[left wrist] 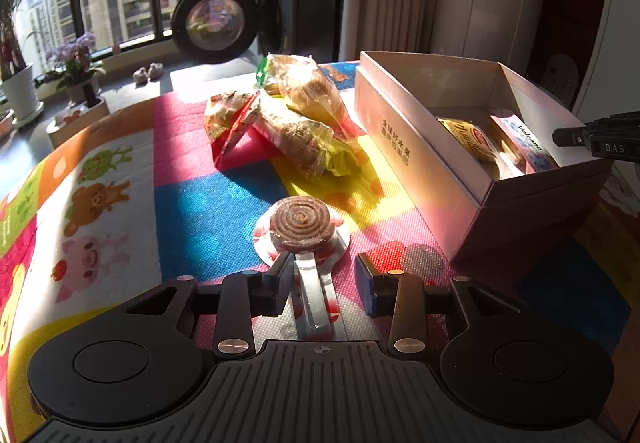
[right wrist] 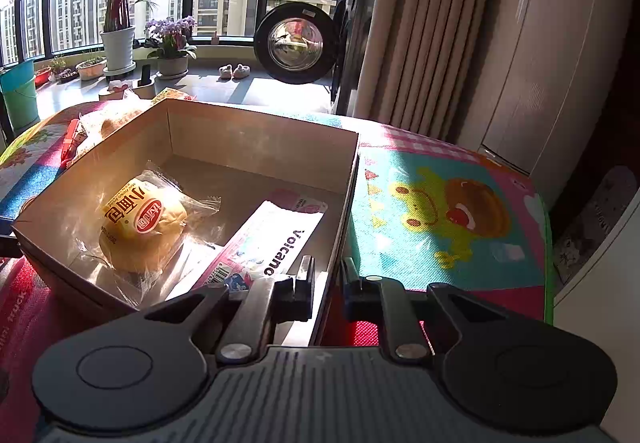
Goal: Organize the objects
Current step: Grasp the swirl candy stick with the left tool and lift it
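Left claw [left wrist: 324,275] stood released astride the wrapped spiral lollipop [left wrist: 301,229] on the play mat [left wrist: 216,211], poised to grasp it; right claw [right wrist: 327,285] straddled the cardboard box [right wrist: 344,199] wall, steadying it, grip uncertain.

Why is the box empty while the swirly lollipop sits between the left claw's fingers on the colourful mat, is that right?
Not quite: the box is not empty. The right wrist view shows a wrapped bun and a Volcano packet inside it. The rest holds: the swirly lollipop lies on the colourful mat with its stick between the left claw's open fingers.
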Tool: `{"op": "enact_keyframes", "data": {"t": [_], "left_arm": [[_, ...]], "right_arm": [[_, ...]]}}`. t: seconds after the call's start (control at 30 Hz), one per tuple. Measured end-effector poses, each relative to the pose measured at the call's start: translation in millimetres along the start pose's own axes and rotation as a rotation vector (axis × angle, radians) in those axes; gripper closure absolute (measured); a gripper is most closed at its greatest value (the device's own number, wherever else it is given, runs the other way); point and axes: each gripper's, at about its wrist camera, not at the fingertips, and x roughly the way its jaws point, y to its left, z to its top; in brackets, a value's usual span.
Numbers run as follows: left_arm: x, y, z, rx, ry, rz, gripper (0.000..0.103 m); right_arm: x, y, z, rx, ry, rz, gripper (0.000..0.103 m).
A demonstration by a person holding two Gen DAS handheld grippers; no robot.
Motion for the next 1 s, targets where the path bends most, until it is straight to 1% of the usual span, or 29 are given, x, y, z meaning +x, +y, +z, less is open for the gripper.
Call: {"op": "enact_keyframes", "data": {"t": [0.07, 0.17, 0.27, 0.3, 0.4, 0.47, 0.5, 0.57, 0.67, 0.7, 0.83, 0.9, 1.0], "left_arm": [[-4, 1, 4, -0.017, -0.032, 0.030, 0.064], [-5, -1, 13, 0.003, -0.056, 0.086, 0.064], [8, -2, 21, 0.022, -0.024, 0.093, 0.063], [11, -3, 23, 0.028, -0.039, 0.095, 0.063], [20, -4, 30, 0.030, -0.038, 0.098, 0.063], [24, -5, 33, 0.032, -0.019, 0.096, 0.060], [27, -7, 33, 0.045, -0.004, 0.105, 0.057], [27, -11, 30, 0.081, -0.006, 0.115, 0.057], [28, -9, 28, 0.102, -0.007, 0.107, 0.054], [31, -6, 27, 0.093, 0.020, 0.092, 0.052], [32, 10, 22, 0.031, -0.002, 0.027, 0.048], [31, 10, 20, 0.032, -0.005, 0.029, 0.048], [29, 5, 20, 0.036, 0.001, 0.052, 0.049]], "right_arm": [[0, 0, 0, -0.002, 0.002, 0.002, 0.089], [0, 0, 0, 0.000, 0.002, 0.002, 0.088], [-1, 0, 0, -0.001, 0.001, 0.000, 0.088], [-1, 0, 0, -0.001, 0.002, 0.001, 0.088], [-1, 0, 1, -0.003, 0.004, 0.000, 0.088], [-1, 0, 1, -0.003, 0.006, 0.001, 0.088], [0, 0, 1, -0.003, 0.005, 0.001, 0.088], [0, -1, 1, -0.002, 0.003, 0.003, 0.088], [0, -1, 1, 0.002, 0.003, 0.005, 0.088], [0, -1, 1, 0.001, 0.003, 0.004, 0.088], [1, -2, 1, 0.004, 0.002, 0.006, 0.088], [1, -2, 1, 0.004, 0.002, 0.005, 0.088], [1, -1, 0, 0.003, 0.002, 0.003, 0.088]]}}
